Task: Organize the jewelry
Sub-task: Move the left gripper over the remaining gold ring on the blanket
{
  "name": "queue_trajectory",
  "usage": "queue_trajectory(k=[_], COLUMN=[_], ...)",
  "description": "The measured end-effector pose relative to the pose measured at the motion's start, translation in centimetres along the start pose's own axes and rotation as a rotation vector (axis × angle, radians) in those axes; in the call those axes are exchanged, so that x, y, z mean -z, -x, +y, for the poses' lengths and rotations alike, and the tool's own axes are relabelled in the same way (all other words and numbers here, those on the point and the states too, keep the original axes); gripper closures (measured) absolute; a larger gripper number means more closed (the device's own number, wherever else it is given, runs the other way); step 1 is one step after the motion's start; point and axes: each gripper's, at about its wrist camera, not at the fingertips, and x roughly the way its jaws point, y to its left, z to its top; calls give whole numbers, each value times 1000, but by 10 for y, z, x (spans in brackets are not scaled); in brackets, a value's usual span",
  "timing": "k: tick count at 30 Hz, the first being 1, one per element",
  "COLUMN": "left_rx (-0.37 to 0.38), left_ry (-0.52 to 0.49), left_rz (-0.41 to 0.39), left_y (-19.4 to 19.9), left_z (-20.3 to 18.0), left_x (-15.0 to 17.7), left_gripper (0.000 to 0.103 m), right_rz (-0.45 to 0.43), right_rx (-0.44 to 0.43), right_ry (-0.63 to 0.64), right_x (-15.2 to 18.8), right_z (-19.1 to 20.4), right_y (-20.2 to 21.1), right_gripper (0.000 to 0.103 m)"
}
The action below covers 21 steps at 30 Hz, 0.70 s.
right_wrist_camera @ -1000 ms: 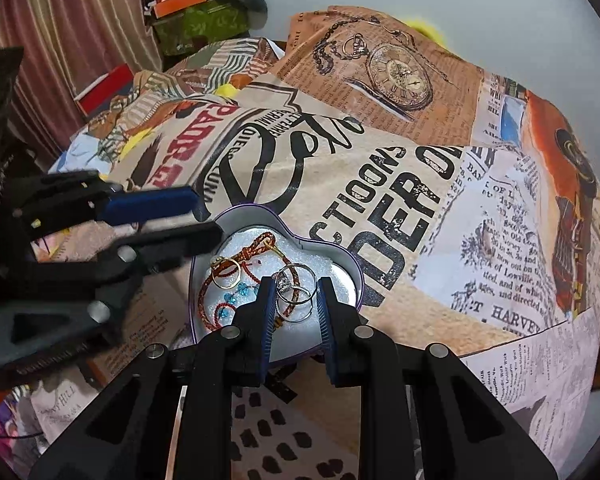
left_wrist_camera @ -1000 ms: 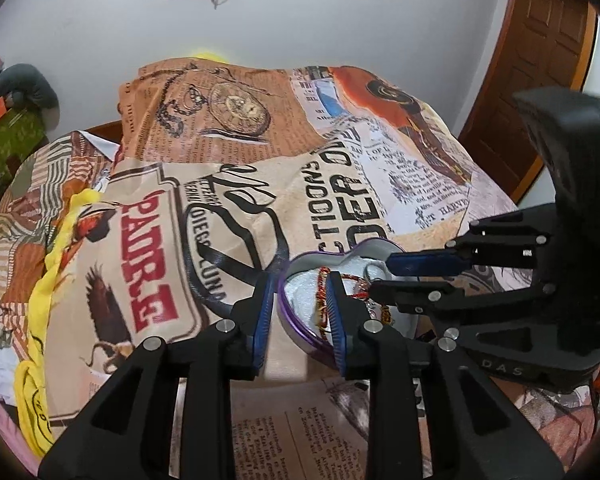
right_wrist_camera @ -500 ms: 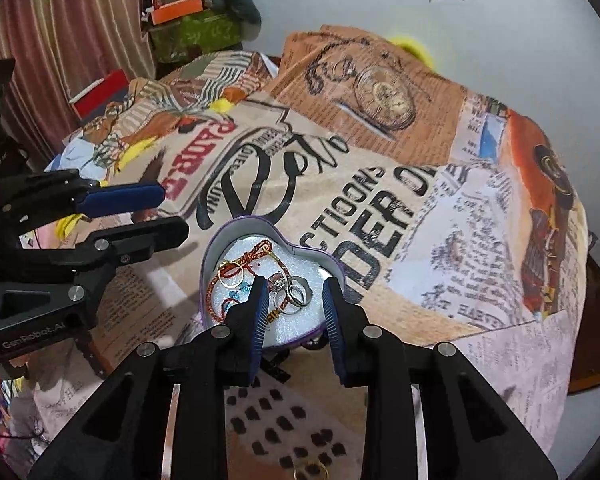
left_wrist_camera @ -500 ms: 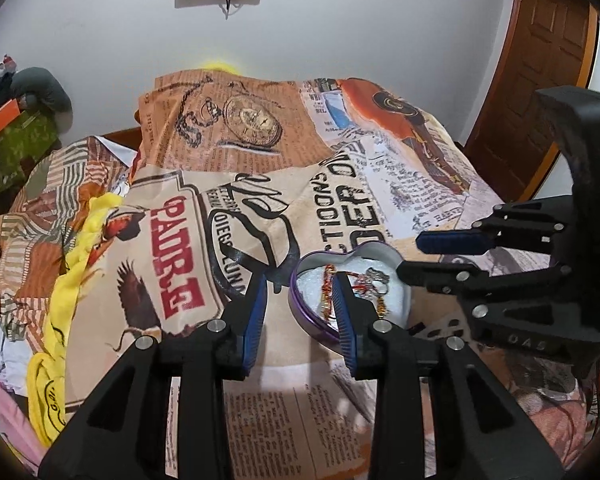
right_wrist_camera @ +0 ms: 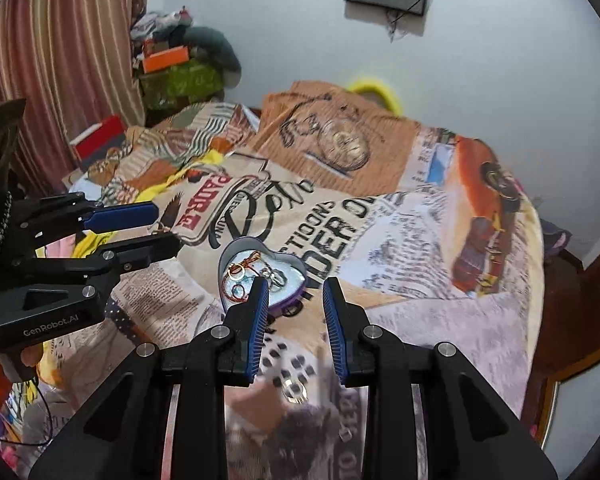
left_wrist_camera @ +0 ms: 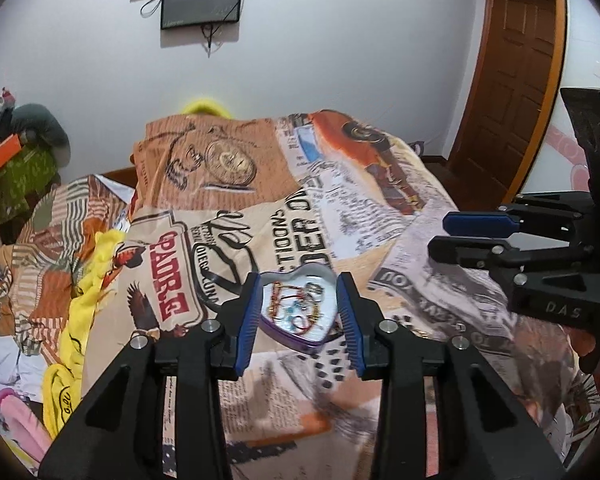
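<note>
A purple heart-shaped tin (left_wrist_camera: 300, 338) lies on the printed bedspread and holds several rings and bracelets (left_wrist_camera: 296, 304). It also shows in the right wrist view (right_wrist_camera: 286, 300), with the jewelry (right_wrist_camera: 252, 270) inside. My left gripper (left_wrist_camera: 298, 316) is open and empty, raised above and behind the tin. My right gripper (right_wrist_camera: 294, 308) is open and empty, held just right of the tin and above it. A loose ring (right_wrist_camera: 294, 390) lies on the bedspread below the right gripper. Each gripper shows in the other's view: the right one (left_wrist_camera: 448, 236), the left one (right_wrist_camera: 160, 228).
The bedspread (left_wrist_camera: 260, 220) covers the whole bed. A yellow cloth (left_wrist_camera: 80, 308) lies along its left side. Boxes and clothes (right_wrist_camera: 176, 68) are piled by the striped curtain. A wooden door (left_wrist_camera: 512, 80) stands at the right.
Both grippers have pulled back and up from the tin, which now looks smaller and farther. Both sets of jaws have opened wider. The jewelry stays in the tin.
</note>
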Motion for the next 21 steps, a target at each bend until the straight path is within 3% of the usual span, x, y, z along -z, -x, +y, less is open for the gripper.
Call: queue_trajectory(k=[5,13,21], left_rx=[28,81,120], left_ry=[-31,-75,-69], left_rz=[-4,68,170], left_y=[10,-11,-40], left_z=[-25,-65,-85], left_x=[3,20,43], left_gripper=[64,63,63], right_rz=[-33,-17,69], right_rx=[20,48,54], right_ry=[-51,-132,-164], right_x=[15,48,88], right_z=[-14,-41,-50], right_y=[27,40,15], right_gripper=[64,64,64])
